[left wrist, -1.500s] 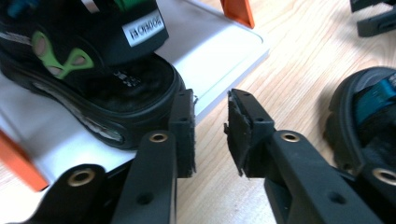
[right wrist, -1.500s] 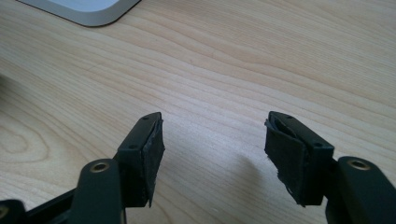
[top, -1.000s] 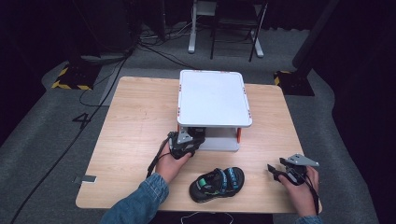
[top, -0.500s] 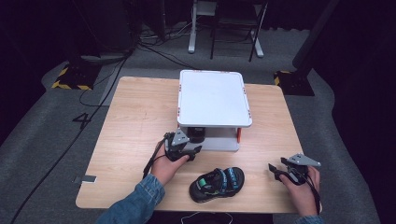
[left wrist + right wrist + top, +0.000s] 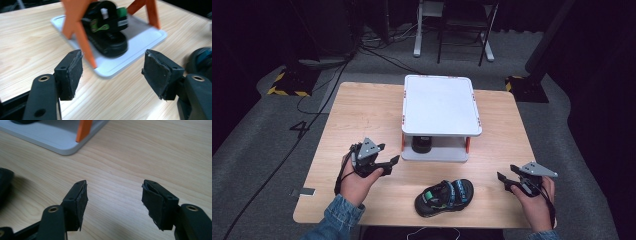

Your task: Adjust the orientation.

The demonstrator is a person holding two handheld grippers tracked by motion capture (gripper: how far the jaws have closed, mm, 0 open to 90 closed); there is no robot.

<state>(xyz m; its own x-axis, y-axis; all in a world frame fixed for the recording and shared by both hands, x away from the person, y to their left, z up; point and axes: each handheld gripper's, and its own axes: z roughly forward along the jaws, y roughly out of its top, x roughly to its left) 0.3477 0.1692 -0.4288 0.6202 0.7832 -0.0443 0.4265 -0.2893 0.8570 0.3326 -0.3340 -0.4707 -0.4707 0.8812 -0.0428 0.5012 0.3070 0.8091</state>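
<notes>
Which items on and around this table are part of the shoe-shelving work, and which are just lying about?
In the job:
- sandal on the rack's lower shelf
- second sandal on the table
- white two-tier rack
- left tool, jaws open and empty after just opening
- right tool, open and empty

Lying about:
- grey tag by the table's left edge
- floor cables
- chair frame behind
</notes>
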